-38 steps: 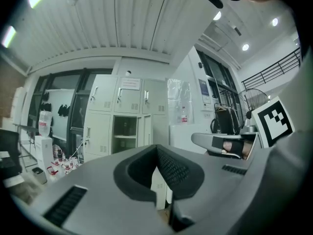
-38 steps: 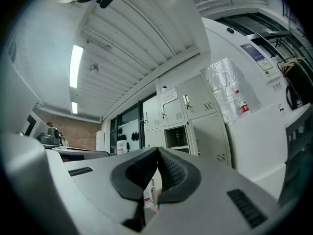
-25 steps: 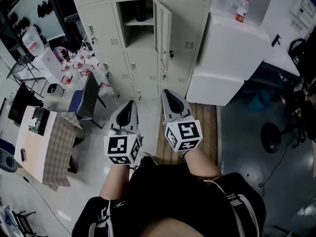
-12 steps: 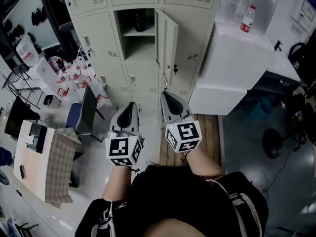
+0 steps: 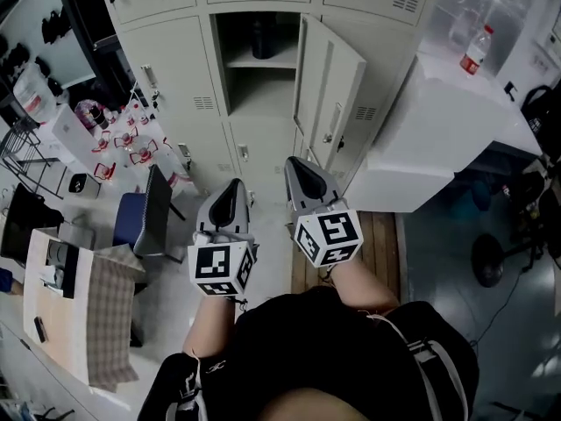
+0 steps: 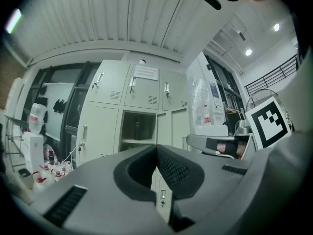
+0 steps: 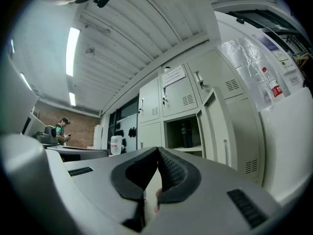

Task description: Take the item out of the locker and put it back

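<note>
A grey locker (image 5: 180,68) stands ahead with one compartment open, its door (image 5: 331,95) swung out to the right. A dark bottle-like item (image 5: 260,38) stands on the upper shelf inside; it also shows in the left gripper view as the item (image 6: 137,129) and in the right gripper view as the item (image 7: 184,135). My left gripper (image 5: 235,187) and right gripper (image 5: 294,167) are held side by side in front of me, well short of the locker. Both are shut with nothing between the jaws.
A white cabinet (image 5: 438,121) with a water bottle (image 5: 474,51) on top stands right of the locker. A blue chair (image 5: 145,222) and a table with a checked cloth (image 5: 83,296) are at the left. A wooden pallet (image 5: 386,244) lies underfoot, and a stool (image 5: 495,257) is at the right.
The locker has come closer and looms larger in the head view. Both grippers stay shut and side by side.
</note>
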Available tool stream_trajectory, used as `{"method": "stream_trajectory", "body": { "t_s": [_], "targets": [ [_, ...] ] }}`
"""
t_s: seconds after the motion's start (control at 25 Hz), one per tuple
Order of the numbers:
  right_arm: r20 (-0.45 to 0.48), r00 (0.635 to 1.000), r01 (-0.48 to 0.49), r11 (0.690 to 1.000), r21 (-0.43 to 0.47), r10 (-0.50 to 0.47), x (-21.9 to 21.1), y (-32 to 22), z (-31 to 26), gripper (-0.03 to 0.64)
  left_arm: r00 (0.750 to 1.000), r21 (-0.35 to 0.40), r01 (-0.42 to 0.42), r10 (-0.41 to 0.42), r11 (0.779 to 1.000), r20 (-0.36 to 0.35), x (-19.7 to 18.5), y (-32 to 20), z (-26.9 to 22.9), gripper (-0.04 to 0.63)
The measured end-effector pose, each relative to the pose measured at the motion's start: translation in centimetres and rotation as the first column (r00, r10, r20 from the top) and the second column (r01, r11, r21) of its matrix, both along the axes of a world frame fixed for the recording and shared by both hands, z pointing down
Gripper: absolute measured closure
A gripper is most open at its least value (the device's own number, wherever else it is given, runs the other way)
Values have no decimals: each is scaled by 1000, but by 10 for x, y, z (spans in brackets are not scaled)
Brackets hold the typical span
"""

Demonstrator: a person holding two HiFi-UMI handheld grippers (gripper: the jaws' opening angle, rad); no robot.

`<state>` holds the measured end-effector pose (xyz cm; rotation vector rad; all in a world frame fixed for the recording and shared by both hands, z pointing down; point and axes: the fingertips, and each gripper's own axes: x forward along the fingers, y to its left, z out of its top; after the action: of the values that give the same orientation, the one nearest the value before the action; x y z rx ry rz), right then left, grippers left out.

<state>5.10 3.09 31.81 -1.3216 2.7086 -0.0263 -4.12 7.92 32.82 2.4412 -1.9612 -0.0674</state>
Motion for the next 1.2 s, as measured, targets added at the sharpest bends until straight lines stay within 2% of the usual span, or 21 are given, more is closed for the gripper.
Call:
{"method": "stream_trajectory", "body": {
  "t_s": [0.24,0.56,0.72,0.88,1.2],
  "targets": [
    [6,1000,-24,999,-23,24,-25,-43,7,603,1000,-24,5,-5,1000,-17,-30,-35,8,583],
    [0,998,-64,997,-30,64,-36,-89,12,603,1000,-46,13,-14,999,-26,-51,-63,21,583],
    [14,997,-69,997,-25,70,-37,-116,11,603,1000,-53,-3,3,999,-11,-49,-92,25,583],
    [34,996,-85,996,-21,85,-44,-155,16,603,1000,-44,-15,16,999,27,-50,-130,23,583],
    [25,997,-73,997,-5,74,-67,-253,24,603,1000,-32,19,-19,999,19,-78,-236,26,583]
  ]
}}
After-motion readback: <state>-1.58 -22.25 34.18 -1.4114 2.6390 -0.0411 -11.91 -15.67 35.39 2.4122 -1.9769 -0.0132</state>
